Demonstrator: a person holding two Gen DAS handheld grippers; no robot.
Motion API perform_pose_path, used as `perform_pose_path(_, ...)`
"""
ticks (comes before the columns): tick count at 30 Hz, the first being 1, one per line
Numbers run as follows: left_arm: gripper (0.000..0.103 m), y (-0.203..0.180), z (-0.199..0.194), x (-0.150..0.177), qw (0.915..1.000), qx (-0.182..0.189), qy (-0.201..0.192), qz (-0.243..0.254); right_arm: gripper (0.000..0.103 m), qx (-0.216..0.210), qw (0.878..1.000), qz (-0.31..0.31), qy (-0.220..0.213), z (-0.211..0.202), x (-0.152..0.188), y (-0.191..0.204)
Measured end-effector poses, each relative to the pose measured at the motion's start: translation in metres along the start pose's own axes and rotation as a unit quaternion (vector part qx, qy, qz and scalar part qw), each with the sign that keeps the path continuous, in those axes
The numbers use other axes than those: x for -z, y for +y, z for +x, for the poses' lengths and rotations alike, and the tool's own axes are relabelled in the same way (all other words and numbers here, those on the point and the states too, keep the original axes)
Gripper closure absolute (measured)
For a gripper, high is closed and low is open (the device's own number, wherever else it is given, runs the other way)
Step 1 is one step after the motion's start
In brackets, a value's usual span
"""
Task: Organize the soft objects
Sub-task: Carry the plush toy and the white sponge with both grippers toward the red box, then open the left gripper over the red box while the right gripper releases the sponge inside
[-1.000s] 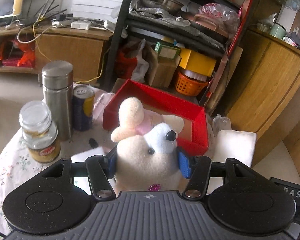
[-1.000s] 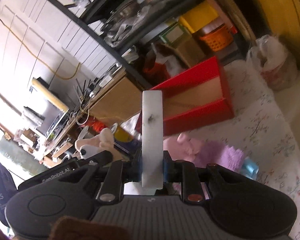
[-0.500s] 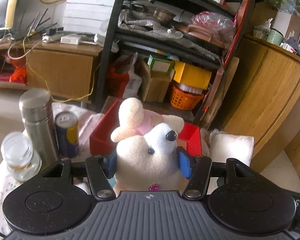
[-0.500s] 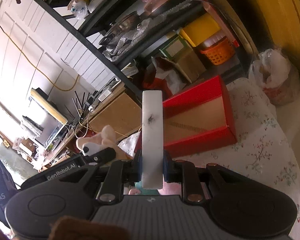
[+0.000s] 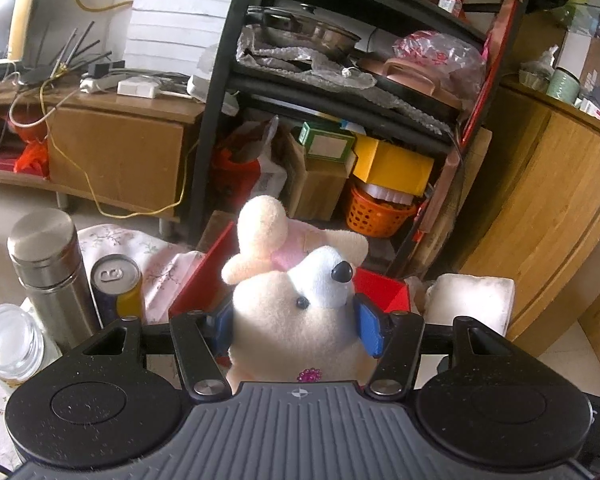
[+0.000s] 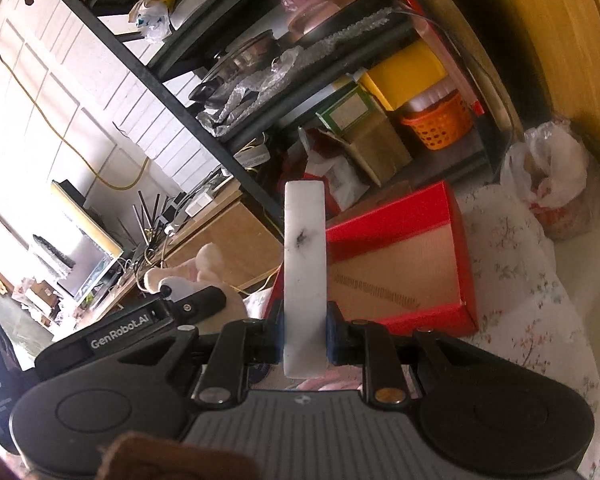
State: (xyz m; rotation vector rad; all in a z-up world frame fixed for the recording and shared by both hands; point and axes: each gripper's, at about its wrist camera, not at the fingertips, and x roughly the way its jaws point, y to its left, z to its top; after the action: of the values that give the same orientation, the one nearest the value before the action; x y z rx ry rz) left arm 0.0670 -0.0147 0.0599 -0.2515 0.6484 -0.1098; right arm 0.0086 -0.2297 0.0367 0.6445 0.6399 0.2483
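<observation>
Nothing lies in the red box [image 6: 400, 264] yet. The left gripper [image 5: 296, 320] clamps a plush dog [image 5: 296, 312] above the table, near the box. The right gripper [image 6: 303, 334] pinches a white sponge [image 6: 303, 264] upright. Both items remain to be placed.

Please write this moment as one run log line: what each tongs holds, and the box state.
left tongs: shut on plush toy | right tongs: shut on white sponge | red box: open, nothing inside, on floral cloth
</observation>
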Motion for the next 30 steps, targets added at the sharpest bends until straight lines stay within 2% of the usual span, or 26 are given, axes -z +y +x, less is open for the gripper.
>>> perform_pose_path(9,0.043,-0.002,0.022,-0.007,1.0000,-0.007,0.001,0.003,0.103,0.023,1.000,-0.002,-0.001,0.022,-0.016,-0.009)
perform_pose_path(24,0.041,0.002,0.087,-0.024,0.9992,-0.036,0.010,0.011,0.103,0.067,0.998,0.002,0.012,0.081,-0.041,-0.033)
perform_pose_path(30,0.032,0.010,0.099,-0.024,0.9988,-0.044,0.018,0.009,0.103,0.081,0.997,-0.002,0.018,0.093,-0.043,-0.036)
